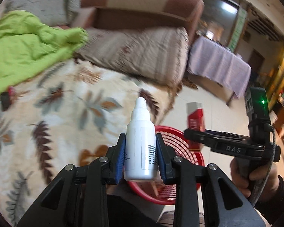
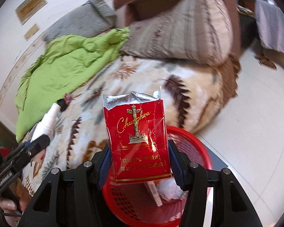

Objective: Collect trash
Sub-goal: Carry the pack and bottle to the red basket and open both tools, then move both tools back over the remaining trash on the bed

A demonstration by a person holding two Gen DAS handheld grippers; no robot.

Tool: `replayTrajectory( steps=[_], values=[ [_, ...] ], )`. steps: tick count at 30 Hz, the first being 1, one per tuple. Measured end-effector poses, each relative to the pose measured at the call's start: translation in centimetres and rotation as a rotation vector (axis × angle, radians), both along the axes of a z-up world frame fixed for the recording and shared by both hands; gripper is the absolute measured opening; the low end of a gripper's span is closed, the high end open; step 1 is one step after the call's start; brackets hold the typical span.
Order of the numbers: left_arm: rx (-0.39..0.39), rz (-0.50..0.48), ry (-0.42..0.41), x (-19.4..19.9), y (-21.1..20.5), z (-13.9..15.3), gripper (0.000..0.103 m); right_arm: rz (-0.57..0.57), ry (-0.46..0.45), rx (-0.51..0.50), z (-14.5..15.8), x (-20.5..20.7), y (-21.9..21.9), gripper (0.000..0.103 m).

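A: While both hands are hovering by the bed (image 1: 66, 113), what is each one carrying?

B: The left gripper (image 1: 140, 155) is clamping a small white bottle (image 1: 141, 145) between its blue pads, cap pointing away from the hand. The right gripper (image 2: 140, 162) is holding a torn red cigarette pack (image 2: 140, 143) upright by its side edges, foil top sticking out.

A: Is the right one letting go?

B: Its fingers are sitting right at the pack's edges, so the grip is looking light, but the pack is not dropping.

A: Why are they being held out like that?

B: I'd say it is for the red basket (image 2: 197, 151). It is standing on the pale floor (image 2: 255, 132) just beside the bed, directly under both grippers, so either piece would be falling straight in once freed. Some paper scraps (image 2: 168, 189) are already lying in it.

A: Anything else waiting?

B: A small dark object (image 1: 5, 100) is lying on the leaf-print blanket near the green cloth (image 1: 24, 45); I cannot tell what it is, the view being blurred.

A: Any risk?

B: The light pack could be drifting past the rim if released too far from it.
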State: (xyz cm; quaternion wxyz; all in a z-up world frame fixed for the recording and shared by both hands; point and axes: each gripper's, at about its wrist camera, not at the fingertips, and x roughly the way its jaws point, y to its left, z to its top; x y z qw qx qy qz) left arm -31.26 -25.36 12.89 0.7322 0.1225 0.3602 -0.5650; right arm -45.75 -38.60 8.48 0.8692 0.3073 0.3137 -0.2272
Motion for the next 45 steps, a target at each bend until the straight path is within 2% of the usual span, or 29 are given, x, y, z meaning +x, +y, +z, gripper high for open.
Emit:
replayTrajectory(
  steps=[2, 3, 4, 7, 11, 17, 22, 27, 35, 38, 43, 45],
  values=[
    [0.047, -0.027, -0.002, -0.9, -1.5, -0.9, 0.037, -0.007, -0.002, 0.031, -1.1, -0.8, -0.4, 0.062],
    [0.068, -0.039, 0.009, -1.1, -2.1, -1.4, 0.053, -0.008, 0.002, 0.049, -1.7, -1.0, -0.7, 0.067],
    [0.077, -0.050, 0.023, -1.2, -2.5, -1.7, 0.062, -0.007, 0.014, 0.065, -2.3, -1.1, -1.0, 0.070],
    [0.056, -0.049, 0.007, -1.4, -2.0, -1.5, 0.063, -0.035, 0.044, 0.083, -3.3, -2.1, -1.7, 0.073],
    [0.042, 0.006, -0.048, -0.4, -0.6, -0.6, 0.063, -0.041, 0.017, 0.083, -3.1, -2.5, -1.9, 0.073],
    [0.041, 0.139, -0.107, 3.1, 3.1, 0.4, 0.065, 0.058, -0.025, 0.051, -1.7, 0.9, 0.0, 0.073],
    [0.050, 0.309, -0.134, 8.0, 7.7, 0.8, 0.066, 0.197, -0.035, 0.011, -0.6, 6.6, 3.4, 0.073],
    [0.071, 0.530, -0.125, 14.1, 13.5, 0.2, 0.066, 0.342, -0.046, -0.042, 0.6, 12.5, 7.3, 0.065],
    [0.111, 0.788, -0.104, 24.4, 20.6, -2.6, 0.066, 0.540, -0.046, -0.066, 1.7, 23.7, 12.3, 0.059],
    [0.131, 0.839, -0.120, 28.1, 21.9, -3.4, 0.066, 0.592, -0.038, -0.072, 2.0, 28.1, 13.8, 0.059],
    [0.053, 0.900, -0.074, 31.5, 25.6, -5.1, 0.064, 0.669, -0.035, -0.081, 2.4, 36.6, 16.1, 0.059],
    [0.055, 0.913, -0.058, 32.5, 26.7, -5.4, 0.064, 0.706, -0.014, -0.121, 2.4, 40.2, 17.5, 0.059]
  ],
)
